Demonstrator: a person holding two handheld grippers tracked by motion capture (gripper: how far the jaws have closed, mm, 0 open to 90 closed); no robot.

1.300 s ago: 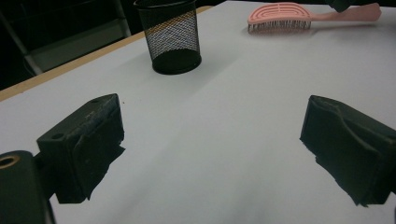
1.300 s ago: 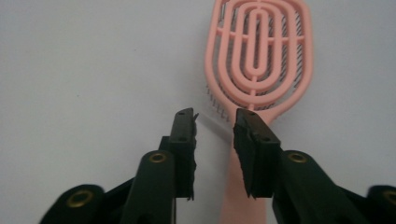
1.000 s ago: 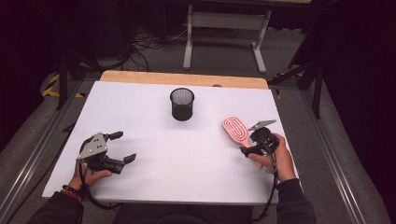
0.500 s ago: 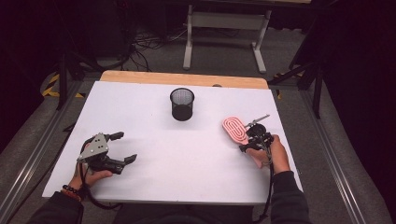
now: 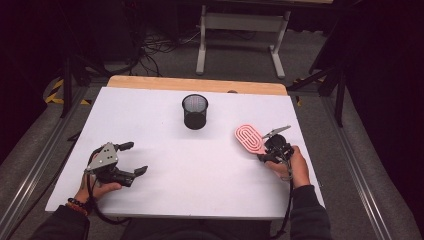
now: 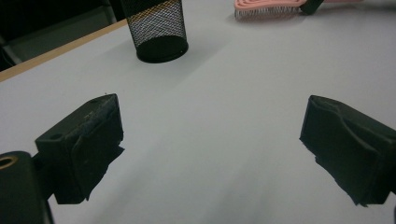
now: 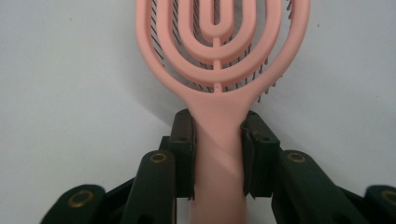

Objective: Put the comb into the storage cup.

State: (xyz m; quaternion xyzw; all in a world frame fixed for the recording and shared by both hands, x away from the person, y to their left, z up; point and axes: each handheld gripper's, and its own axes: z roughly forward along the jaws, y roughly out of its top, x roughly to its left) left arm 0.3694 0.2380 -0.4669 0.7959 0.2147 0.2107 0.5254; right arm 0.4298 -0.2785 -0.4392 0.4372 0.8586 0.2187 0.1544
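A pink vented hairbrush [image 5: 250, 138] lies bristles down on the white table [image 5: 165, 120], right of centre. My right gripper [image 5: 267, 151] is at its handle; its jaws have just been closing, and in the right gripper view both pads press on the pink handle [image 7: 218, 154] of the hairbrush [image 7: 219, 46]. A black mesh cup [image 5: 195, 111] stands upright near the table's middle back. My left gripper [image 5: 131, 158] rests at the near left, jaws wide open with nothing between them. From the left gripper view the mesh cup [image 6: 156, 29] and the hairbrush [image 6: 271, 8] lie far ahead.
A wooden strip [image 5: 195, 85] borders the table's far edge. Beyond it stands a white metal frame [image 5: 240, 35] on the grey floor, with cables. Metal rails [image 5: 35, 170] run along both sides of the table.
The right gripper's jaws have closed onto the hairbrush handle, and the hand shifted slightly toward the brush. The left gripper has stayed where it was.
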